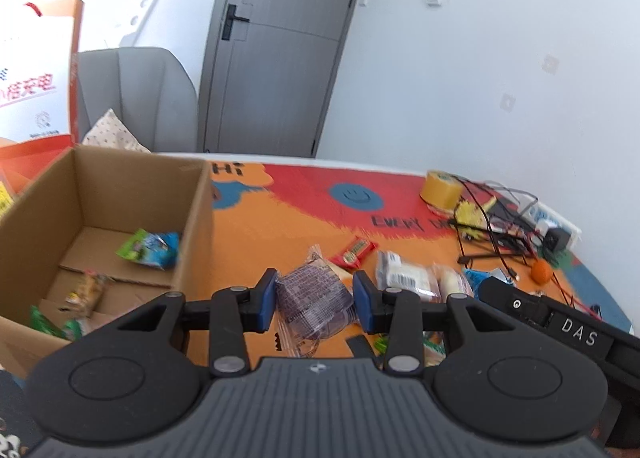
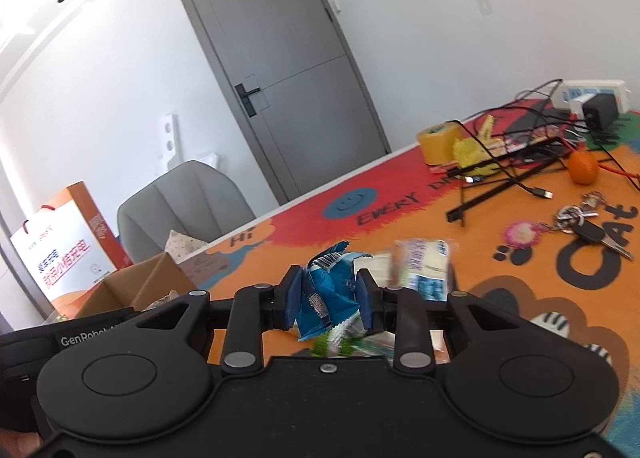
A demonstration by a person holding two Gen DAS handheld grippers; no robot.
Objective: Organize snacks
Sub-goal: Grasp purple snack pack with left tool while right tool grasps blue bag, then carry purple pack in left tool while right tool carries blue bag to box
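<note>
I see a home room: grey door [image 1: 276, 46], padded armchair [image 1: 136, 94], cartoon-printed tabletop [image 2: 400, 226] with keys [image 2: 588, 226].

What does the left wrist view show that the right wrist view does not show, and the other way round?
Only the left wrist view shows the inside of the cardboard box, with a green and blue packet in it, and the left gripper closed on a purple packet. Only the right wrist view shows the keys and the right gripper closed on a blue packet. Both show the grey door, the yellow tape roll, the orange fruit and the colourful mat.
</note>
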